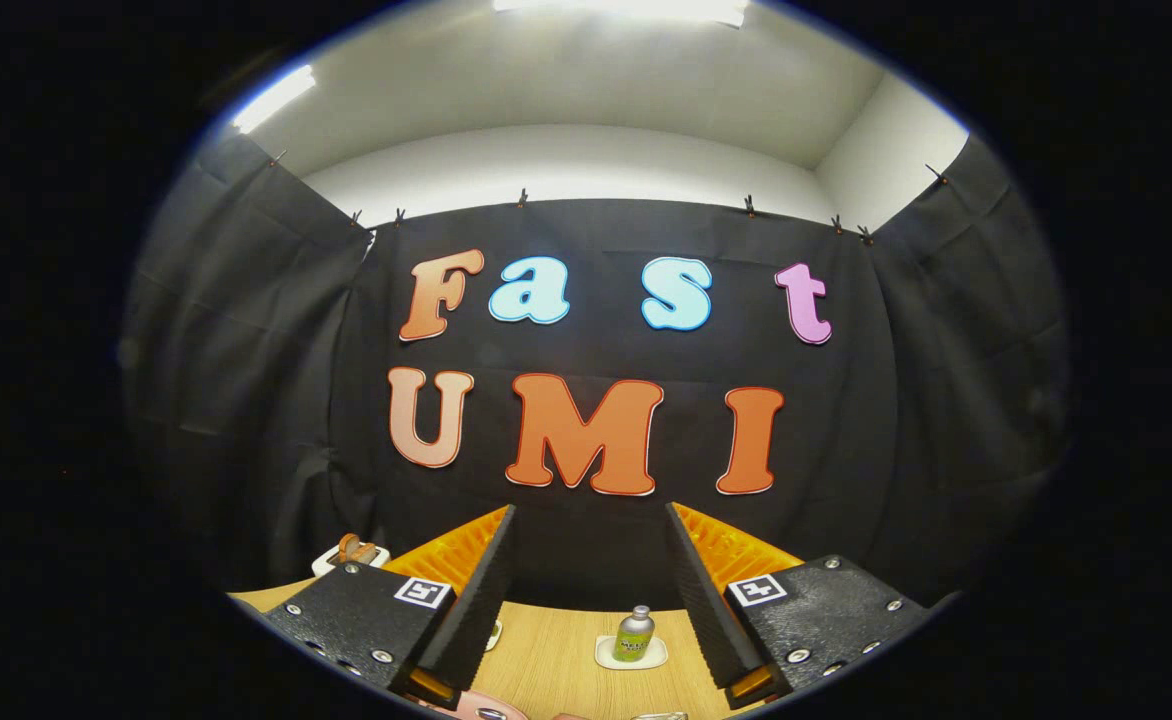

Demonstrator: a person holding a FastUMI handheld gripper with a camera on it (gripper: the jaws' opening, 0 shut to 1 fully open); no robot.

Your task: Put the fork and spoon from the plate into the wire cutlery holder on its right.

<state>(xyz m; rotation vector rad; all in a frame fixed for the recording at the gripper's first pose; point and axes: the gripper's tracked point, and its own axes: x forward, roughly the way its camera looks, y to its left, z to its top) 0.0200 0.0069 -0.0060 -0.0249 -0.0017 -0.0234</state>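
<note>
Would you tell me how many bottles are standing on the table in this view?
1. A small green bottle stands on a white coaster, on the table between the open gripper's fingers. Others may be hidden behind the fingers.

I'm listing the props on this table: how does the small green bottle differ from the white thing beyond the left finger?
The green bottle stands upright on a small white coaster, seen between the open gripper's fingers; the white dish lies low at the wooden table's far left edge. The bottle is green with a silver cap; the dish is white and holds something brown. Both rest on the table.
</note>
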